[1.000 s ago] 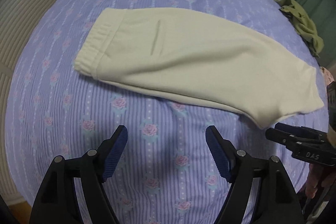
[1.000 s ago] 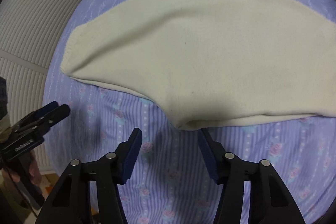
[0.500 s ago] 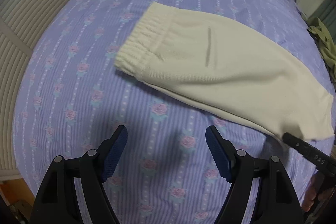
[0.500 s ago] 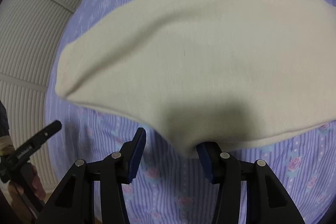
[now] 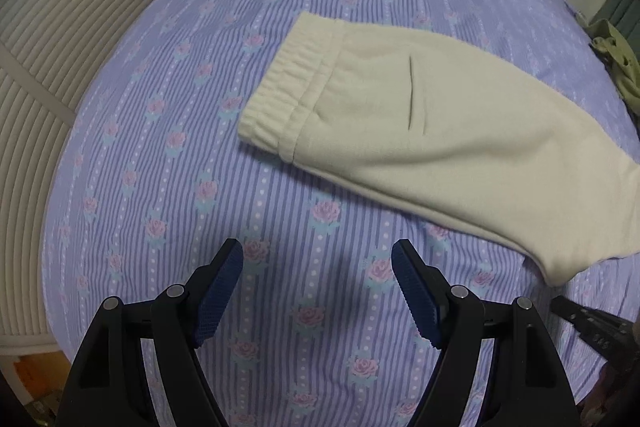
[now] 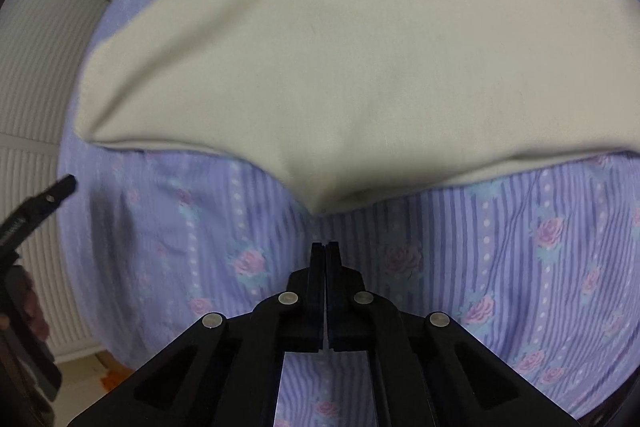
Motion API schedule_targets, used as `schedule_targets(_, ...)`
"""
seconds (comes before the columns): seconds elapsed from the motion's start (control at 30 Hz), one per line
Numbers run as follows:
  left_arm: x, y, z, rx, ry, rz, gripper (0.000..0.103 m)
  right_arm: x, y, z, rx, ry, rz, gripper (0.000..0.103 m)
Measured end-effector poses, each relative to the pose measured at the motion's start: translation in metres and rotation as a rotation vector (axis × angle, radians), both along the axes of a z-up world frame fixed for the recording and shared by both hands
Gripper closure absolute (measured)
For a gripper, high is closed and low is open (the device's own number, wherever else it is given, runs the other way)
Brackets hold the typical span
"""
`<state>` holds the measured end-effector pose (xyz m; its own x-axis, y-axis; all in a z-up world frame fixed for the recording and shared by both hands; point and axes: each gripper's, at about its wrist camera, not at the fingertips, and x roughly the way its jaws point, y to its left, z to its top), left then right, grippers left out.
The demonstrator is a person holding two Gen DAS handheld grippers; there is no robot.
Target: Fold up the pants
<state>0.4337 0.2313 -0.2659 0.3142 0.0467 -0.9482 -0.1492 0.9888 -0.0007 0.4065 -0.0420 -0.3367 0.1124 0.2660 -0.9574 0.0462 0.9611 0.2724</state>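
The bed, under its lilac striped sheet with roses, fills both my views, with louvred doors along its left side. The cream pants lie flat on it, folded lengthwise, elastic waistband to the left, leg running off right. A crumpled olive garment sits at the far right edge. My left tool hovers over bare sheet short of the pants, fingers spread wide. My right tool has its fingers pressed together on nothing, tips just short of the pants' near corner.
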Motion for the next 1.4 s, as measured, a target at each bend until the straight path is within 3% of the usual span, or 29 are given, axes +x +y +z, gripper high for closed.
schedule_targets(0.03, 0.001, 0.002, 0.002, 0.003, -0.01, 0.006, 0.026, -0.001, -0.003, 0.008, 0.001, -0.015, -0.009, 0.095)
schedule_targets(0.07, 0.004, 0.005, 0.003, 0.002, -0.016, 0.01, 0.025, 0.0, -0.003, 0.016, 0.007, -0.028, -0.013, 0.073)
schedule_targets(0.13, 0.009, 0.008, 0.004, -0.006, -0.022, 0.011, 0.024, 0.003, 0.0, 0.026, 0.02, -0.07, -0.017, 0.054)
schedule_targets(0.23, 0.016, 0.006, 0.005, -0.02, -0.024, 0.007, 0.024, 0.013, 0.009, 0.022, 0.027, -0.082, 0.013, 0.054)
schedule_targets(0.4, 0.018, 0.008, 0.009, -0.072, -0.032, 0.044, 0.024, 0.029, 0.005, 0.0, 0.087, 0.004, -0.029, 0.058)
schedule_targets(0.53, 0.017, 0.005, 0.01, -0.088, -0.035, 0.042, 0.024, 0.025, 0.004, 0.016, 0.089, -0.07, -0.043, 0.058)
schedule_targets(0.63, 0.018, 0.004, 0.009, -0.085, -0.027, 0.043, 0.024, 0.033, 0.007, 0.007, 0.076, -0.047, -0.035, 0.059)
schedule_targets(0.7, 0.017, 0.005, 0.008, -0.078, -0.025, 0.046, 0.024, 0.039, 0.01, -0.004, 0.066, -0.04, -0.046, 0.068)
schedule_targets(0.73, 0.017, 0.005, 0.009, -0.073, -0.026, 0.046, 0.024, 0.039, 0.01, -0.007, 0.05, -0.039, -0.051, 0.086)
schedule_targets(0.77, 0.016, 0.006, 0.009, -0.063, -0.028, 0.046, 0.024, 0.038, 0.008, -0.01, 0.026, -0.033, -0.052, 0.092)
schedule_targets(0.83, 0.015, 0.008, 0.009, -0.044, -0.031, 0.043, 0.024, 0.027, 0.003, -0.011, 0.016, -0.008, -0.066, 0.098)
schedule_targets(0.93, 0.016, 0.011, 0.007, -0.003, -0.026, 0.03, 0.024, 0.013, 0.011, -0.017, -0.057, 0.013, -0.018, 0.099)
schedule_targets(1.03, 0.017, 0.011, 0.006, 0.01, -0.021, 0.012, 0.024, 0.01, 0.013, -0.021, -0.039, 0.04, -0.025, 0.101)
schedule_targets(1.13, 0.014, 0.007, 0.012, 0.009, -0.04, 0.0, 0.024, 0.006, 0.012, -0.006, -0.002, 0.03, -0.026, 0.098)
schedule_targets(1.2, 0.009, -0.001, 0.02, 0.002, -0.059, -0.017, 0.024, 0.002, 0.01, 0.013, -0.025, -0.001, -0.022, 0.081)
schedule_targets(1.23, 0.007, -0.004, 0.025, -0.002, -0.067, -0.028, 0.024, -0.002, 0.007, 0.029, -0.018, -0.033, -0.024, 0.063)
schedule_targets(1.27, 0.004, -0.01, 0.032, -0.004, -0.082, -0.045, 0.024, -0.005, 0.003, 0.041, -0.017, -0.061, -0.029, 0.055)
schedule_targets(1.4, -0.013, -0.043, 0.061, 0.016, -0.148, -0.134, 0.023, -0.018, -0.016, 0.091, -0.018, -0.157, -0.035, 0.054)
